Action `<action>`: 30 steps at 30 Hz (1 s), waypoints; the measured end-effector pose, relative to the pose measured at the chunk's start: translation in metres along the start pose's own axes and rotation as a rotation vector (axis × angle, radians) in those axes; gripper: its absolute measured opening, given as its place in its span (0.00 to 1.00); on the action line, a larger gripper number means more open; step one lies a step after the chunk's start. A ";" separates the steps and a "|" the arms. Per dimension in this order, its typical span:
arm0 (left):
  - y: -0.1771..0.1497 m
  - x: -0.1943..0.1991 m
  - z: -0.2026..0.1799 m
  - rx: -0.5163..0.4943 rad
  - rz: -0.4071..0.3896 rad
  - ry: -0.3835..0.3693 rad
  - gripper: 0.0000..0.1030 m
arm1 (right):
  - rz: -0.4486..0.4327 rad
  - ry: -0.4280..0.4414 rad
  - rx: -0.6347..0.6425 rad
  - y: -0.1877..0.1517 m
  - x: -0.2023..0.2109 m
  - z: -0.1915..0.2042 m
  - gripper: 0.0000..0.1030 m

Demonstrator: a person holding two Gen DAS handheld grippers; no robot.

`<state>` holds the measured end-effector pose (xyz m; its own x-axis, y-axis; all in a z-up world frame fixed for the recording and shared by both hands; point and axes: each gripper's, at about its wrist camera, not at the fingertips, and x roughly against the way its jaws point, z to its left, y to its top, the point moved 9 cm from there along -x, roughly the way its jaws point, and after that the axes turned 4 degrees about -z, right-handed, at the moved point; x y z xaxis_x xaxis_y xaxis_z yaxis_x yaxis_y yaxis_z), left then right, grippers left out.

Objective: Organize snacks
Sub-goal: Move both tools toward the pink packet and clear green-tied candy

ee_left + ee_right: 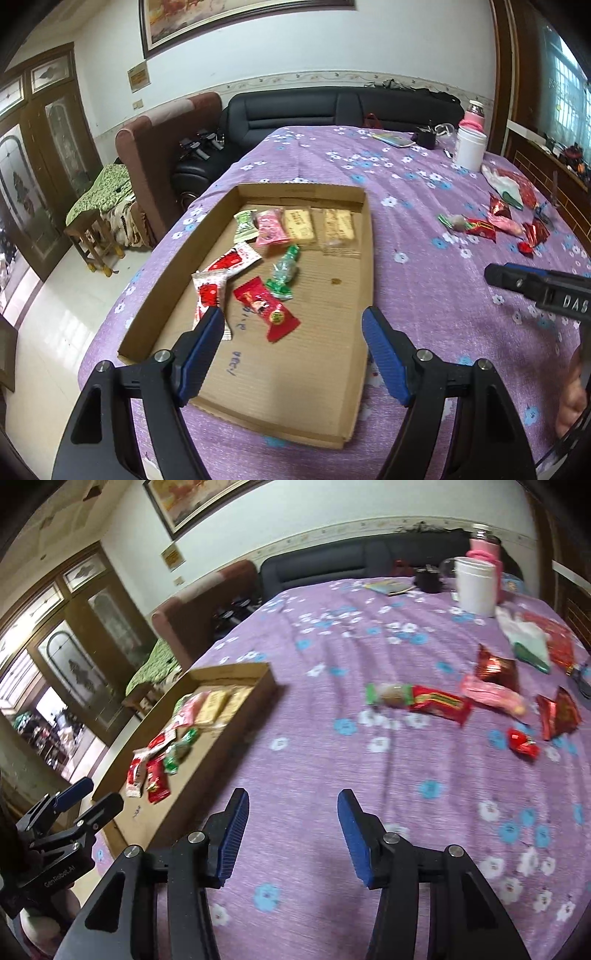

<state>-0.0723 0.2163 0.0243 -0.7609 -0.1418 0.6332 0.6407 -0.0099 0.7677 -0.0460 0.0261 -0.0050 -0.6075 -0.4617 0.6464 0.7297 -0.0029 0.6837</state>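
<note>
From the left wrist camera, the left gripper [293,325] hangs over the near part of a shallow cardboard tray [314,369], its two blue-padded fingers spread apart with nothing between them. The tray rests on a purple flowered tablecloth [424,221] and holds eight snacks. Four lie in a row along its far wall, toward twelve o'clock: a green-and-white packet [245,224], a pink packet [271,228], a yellow bar [300,225] and a pale bar [339,225]. Four more lie loose nearer the fingers: two red-and-white packets [232,260] [208,295], one of them partly behind the left finger, a green twist-wrapped candy [284,273] and a red packet [267,310]. At about two o'clock, well apart from the tray, a cluster of loose snacks [491,225] lies on the cloth, mostly red and pink; the exact count is hard to tell at this size. Further back stand one white cup [470,149] and one pink bottle [474,116]. The right gripper [532,286] enters at three o'clock; its finger state cannot be told here.

From the right wrist camera, the right gripper [293,812] hovers over bare cloth [314,775], fingers apart and empty. The tray [221,738] sits at ten o'clock with its snacks inside. At one to two o'clock lie six loose snacks: a green-ended candy [389,695], a long red packet [439,703], a pink packet [491,694], two dark red foil packets [495,668] [557,712] and a small red candy [522,743]. The left gripper [92,805] shows at eight o'clock, fingers parted.
</note>
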 end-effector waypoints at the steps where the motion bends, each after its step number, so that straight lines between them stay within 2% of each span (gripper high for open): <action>1: 0.000 0.000 -0.002 -0.004 0.002 -0.001 0.74 | -0.006 -0.005 -0.008 0.001 0.003 -0.006 0.53; 8: -0.002 0.000 -0.016 -0.033 0.009 -0.006 0.74 | -0.036 -0.041 -0.056 0.004 0.020 -0.037 0.54; 11: -0.002 0.002 -0.022 -0.030 0.008 -0.033 0.74 | -0.054 -0.065 -0.086 0.010 0.027 -0.055 0.54; 20: -0.004 0.009 -0.052 -0.061 -0.019 -0.152 0.74 | -0.144 -0.202 -0.276 0.044 0.050 -0.153 0.53; 24: -0.008 0.003 -0.068 -0.072 -0.005 -0.206 0.74 | -0.148 -0.252 -0.312 0.059 0.039 -0.183 0.53; 30: -0.013 -0.008 -0.072 -0.062 0.034 -0.223 0.75 | -0.091 -0.342 -0.294 0.084 -0.010 -0.219 0.53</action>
<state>-0.0671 0.1465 0.0026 -0.7385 0.0787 0.6697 0.6659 -0.0711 0.7427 0.0896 -0.1637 -0.0280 -0.7062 -0.1290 0.6961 0.6963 -0.3043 0.6500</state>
